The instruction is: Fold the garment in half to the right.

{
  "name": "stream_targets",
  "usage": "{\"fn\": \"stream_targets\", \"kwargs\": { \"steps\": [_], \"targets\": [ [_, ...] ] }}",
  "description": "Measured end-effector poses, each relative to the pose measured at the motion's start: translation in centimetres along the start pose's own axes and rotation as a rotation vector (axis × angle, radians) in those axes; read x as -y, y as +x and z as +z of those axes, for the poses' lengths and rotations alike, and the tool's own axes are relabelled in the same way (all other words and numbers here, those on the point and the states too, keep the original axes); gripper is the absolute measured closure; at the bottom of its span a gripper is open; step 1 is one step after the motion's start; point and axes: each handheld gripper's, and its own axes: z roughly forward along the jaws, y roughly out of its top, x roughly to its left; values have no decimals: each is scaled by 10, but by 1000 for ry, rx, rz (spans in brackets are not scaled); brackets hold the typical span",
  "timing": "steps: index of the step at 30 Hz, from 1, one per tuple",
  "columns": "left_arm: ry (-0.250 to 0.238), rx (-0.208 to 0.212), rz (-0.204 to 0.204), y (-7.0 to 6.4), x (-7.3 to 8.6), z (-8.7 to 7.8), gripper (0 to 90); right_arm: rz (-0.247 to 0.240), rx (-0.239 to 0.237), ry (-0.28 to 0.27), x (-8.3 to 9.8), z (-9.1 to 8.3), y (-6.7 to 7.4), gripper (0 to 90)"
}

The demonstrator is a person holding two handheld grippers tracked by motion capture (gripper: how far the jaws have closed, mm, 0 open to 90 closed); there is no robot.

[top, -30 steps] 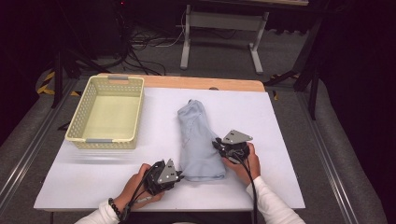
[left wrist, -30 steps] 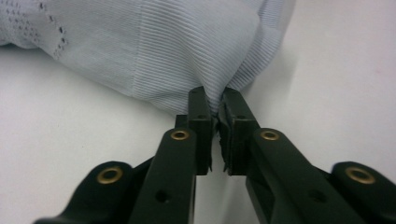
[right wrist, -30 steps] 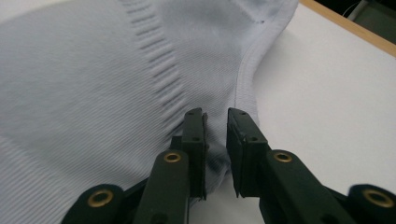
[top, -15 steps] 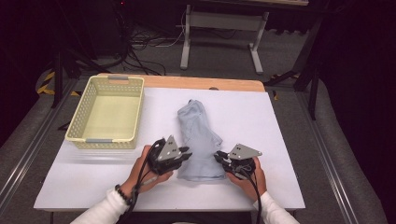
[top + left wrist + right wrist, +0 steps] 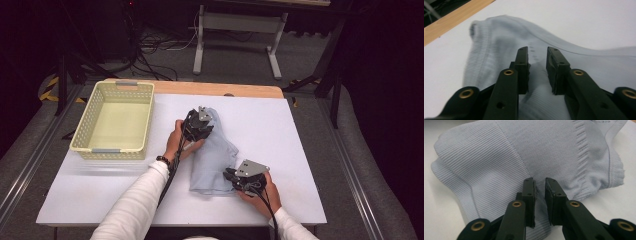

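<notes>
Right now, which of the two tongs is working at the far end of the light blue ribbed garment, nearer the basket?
The left tongs, at the light blue ribbed garment's far end beside the cream plastic basket; the right tongs are at its near end.

Overhead view; two close, perhaps overlapping.

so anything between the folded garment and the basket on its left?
Nothing visible. Bare white table lies between the light blue garment and the yellow basket, whose inside looks empty. Only the left gripper and its forearm sit on that side, at the garment's far end.
</notes>
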Motion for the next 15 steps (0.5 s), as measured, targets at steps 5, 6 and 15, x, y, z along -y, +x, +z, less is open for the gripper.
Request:
{"fn": "stream_targets", "kwargs": {
  "steps": [5, 6, 15],
  "targets": [
    [55, -24, -78, 20, -1, 22, 727, -5, -2, 1, 0, 0, 1, 783],
    [62, -23, -91, 24, -1, 25, 726, -5, -1, 2, 0, 0, 1, 783],
    [19, -35, -114, 25, -9, 9, 687, -9, -2, 2, 0, -1, 0, 763]
  ]
}}
